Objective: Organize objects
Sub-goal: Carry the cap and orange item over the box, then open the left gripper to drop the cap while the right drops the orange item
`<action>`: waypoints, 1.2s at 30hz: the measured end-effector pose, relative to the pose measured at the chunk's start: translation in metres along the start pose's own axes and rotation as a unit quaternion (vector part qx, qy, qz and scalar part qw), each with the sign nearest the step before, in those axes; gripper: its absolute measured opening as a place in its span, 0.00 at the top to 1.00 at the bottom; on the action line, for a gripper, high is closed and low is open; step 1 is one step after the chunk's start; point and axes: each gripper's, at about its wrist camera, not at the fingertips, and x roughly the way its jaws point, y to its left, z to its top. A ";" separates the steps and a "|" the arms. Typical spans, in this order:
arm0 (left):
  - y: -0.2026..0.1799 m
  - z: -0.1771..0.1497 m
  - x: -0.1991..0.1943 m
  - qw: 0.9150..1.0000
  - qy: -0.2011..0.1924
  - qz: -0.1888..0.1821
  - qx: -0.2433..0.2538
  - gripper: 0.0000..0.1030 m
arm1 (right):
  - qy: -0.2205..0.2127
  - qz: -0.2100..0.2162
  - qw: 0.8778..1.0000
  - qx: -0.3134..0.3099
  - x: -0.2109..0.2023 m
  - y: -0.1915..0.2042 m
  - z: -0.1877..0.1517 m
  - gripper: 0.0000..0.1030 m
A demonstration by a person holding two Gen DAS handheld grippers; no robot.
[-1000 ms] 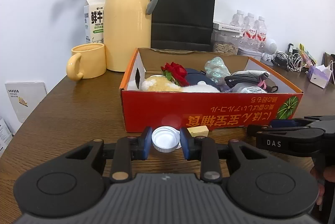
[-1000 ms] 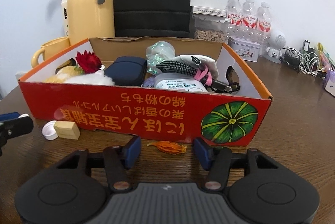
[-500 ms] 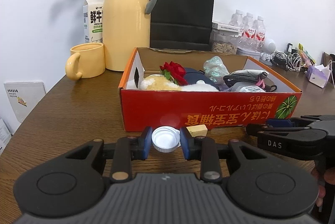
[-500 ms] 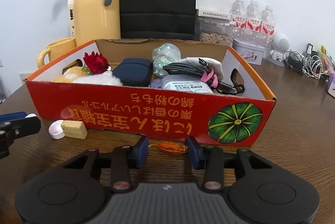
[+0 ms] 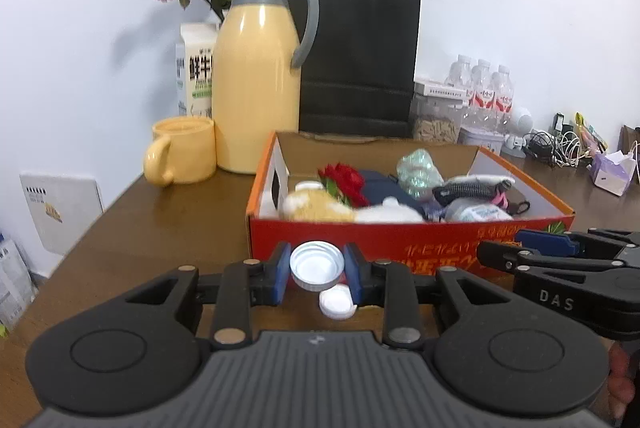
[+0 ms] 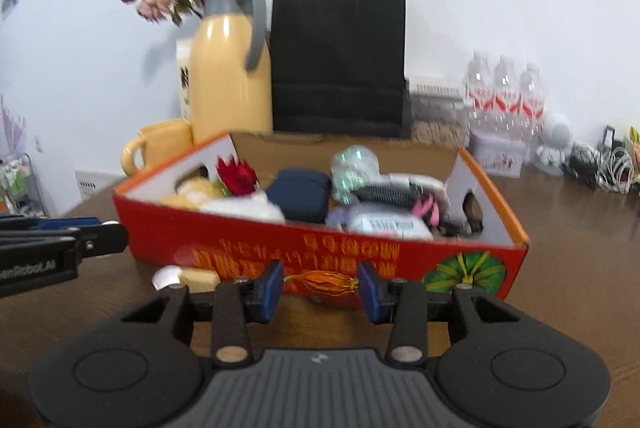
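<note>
My left gripper (image 5: 316, 270) is shut on a white bottle cap (image 5: 317, 265) and holds it lifted in front of the red cardboard box (image 5: 360, 234). A second white cap (image 5: 337, 302) lies on the table just below it. My right gripper (image 6: 320, 286) is shut on an orange dried leaf-like piece (image 6: 322, 283), lifted in front of the box (image 6: 248, 248). The box holds a red flower (image 5: 345, 179), a plush toy, a dark pouch and other items. A small wooden block (image 6: 200, 278) and a white cap (image 6: 167, 277) lie by the box front.
A yellow thermos (image 5: 258, 84), a yellow mug (image 5: 180, 150), a milk carton and a black paper bag (image 5: 358, 60) stand behind the box. Water bottles (image 5: 486, 90), cables and a tissue pack sit at the back right. The right gripper's side shows in the left wrist view (image 5: 560, 268).
Both grippers rose from the table. The left lifted the white cap, uncovering another cap beneath. The right closed on the orange piece and lifted it.
</note>
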 end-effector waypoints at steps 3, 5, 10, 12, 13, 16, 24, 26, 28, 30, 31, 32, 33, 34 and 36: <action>-0.003 0.010 -0.001 1.000 -0.005 0.000 0.006 0.71 | -0.015 0.010 1.000 0.000 -0.006 0.000 0.010 0.62; -0.006 0.017 -0.001 1.000 -0.009 -0.002 0.011 0.71 | -0.021 0.013 1.000 0.002 -0.006 -0.002 0.016 0.62; -0.014 0.038 0.001 0.999 -0.028 -0.003 0.018 0.71 | -0.040 0.012 0.999 0.000 -0.004 -0.003 0.033 0.62; -0.016 0.046 0.005 0.999 -0.034 -0.003 0.015 0.71 | -0.047 0.012 0.999 -0.001 0.000 -0.004 0.040 0.62; -0.017 0.050 0.008 0.999 -0.036 -0.002 0.014 0.71 | -0.051 0.013 0.999 -0.001 0.003 -0.005 0.044 0.62; -0.020 0.064 0.019 0.999 -0.044 0.001 -0.002 0.71 | -0.063 0.004 0.998 -0.006 0.014 -0.004 0.052 0.62; -0.024 0.085 0.064 0.998 -0.045 0.004 -0.038 0.71 | -0.075 -0.011 0.997 -0.007 0.055 -0.006 0.056 0.62; -0.027 0.083 0.075 0.999 -0.039 0.004 -0.031 0.71 | -0.069 -0.014 0.997 -0.008 0.063 -0.009 0.055 0.62; -0.029 0.079 0.085 0.999 -0.033 0.002 -0.029 0.71 | -0.062 -0.013 0.998 -0.006 0.069 -0.012 0.052 0.62; -0.030 0.075 0.092 0.999 -0.027 0.000 -0.026 0.71 | -0.054 -0.015 0.998 -0.005 0.073 -0.015 0.051 0.62; -0.031 0.073 0.094 0.999 -0.026 0.001 -0.024 0.71 | -0.052 -0.016 0.999 -0.005 0.074 -0.015 0.050 0.61; -0.031 0.071 0.095 0.999 -0.025 0.003 -0.022 0.67 | -0.048 -0.016 0.999 -0.007 0.074 -0.015 0.049 0.61; -0.031 0.070 0.095 0.999 -0.025 0.001 -0.019 0.56 | -0.045 -0.017 0.999 -0.008 0.075 -0.015 0.048 0.61; -0.030 0.069 0.094 0.999 -0.027 0.000 -0.020 0.47 | -0.044 -0.019 0.999 -0.008 0.075 -0.015 0.047 0.60; -0.030 0.068 0.090 0.999 -0.038 0.006 -0.022 0.03 | -0.041 -0.028 0.999 -0.010 0.076 -0.014 0.045 0.46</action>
